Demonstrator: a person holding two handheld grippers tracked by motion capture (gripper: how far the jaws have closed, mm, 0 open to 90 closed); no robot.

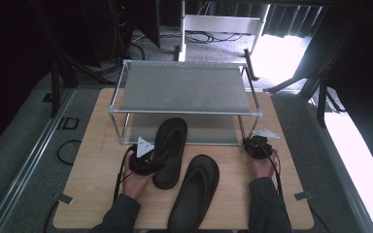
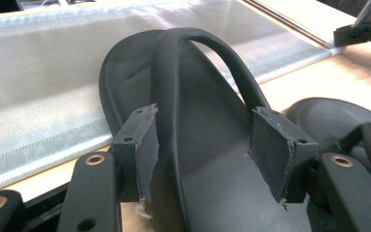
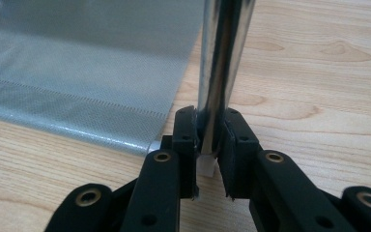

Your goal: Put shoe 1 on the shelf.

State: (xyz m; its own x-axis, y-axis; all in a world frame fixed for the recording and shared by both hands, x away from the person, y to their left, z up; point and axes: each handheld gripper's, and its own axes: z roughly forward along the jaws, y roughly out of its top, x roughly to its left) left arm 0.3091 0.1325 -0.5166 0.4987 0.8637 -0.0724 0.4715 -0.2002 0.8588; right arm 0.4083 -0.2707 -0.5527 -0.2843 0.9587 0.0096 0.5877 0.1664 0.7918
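A person stands at a light wooden table [image 1: 92, 160] with a two-jaw gripper in each hand, working in front of a low two-tier shoe rack [image 1: 184, 90] with grey mesh shelves.

On the left, the left gripper [image 1: 148, 162] sits at the side of a black flip-flop [image 1: 171, 145], whose toe end already rests on the rack's lower shelf [image 1: 213, 130] while its heel lies on the table. In the left gripper view the jaws stand about half open, one pad on either side of the sandal's strap [image 2: 174, 87] and sole. The pads do not appear to press on it, so the sandal seems to lie free rather than gripped, probably released now that its front is resting on the shelf.

In the middle, just right of that sandal, the second flip-flop [image 1: 194, 191] lies flat on the table near the front edge, angled toward the rack and not yet shelved.

On the right, the right gripper [image 1: 256, 145] is at the rack's front right leg [image 1: 242, 128]. The right gripper view shows its jaws clamped tight around that shiny metal post [image 3: 222, 72] just above its white foot [image 3: 206, 166]. This hold likely steadies the light rack so it does not slide as shoes are pushed in.
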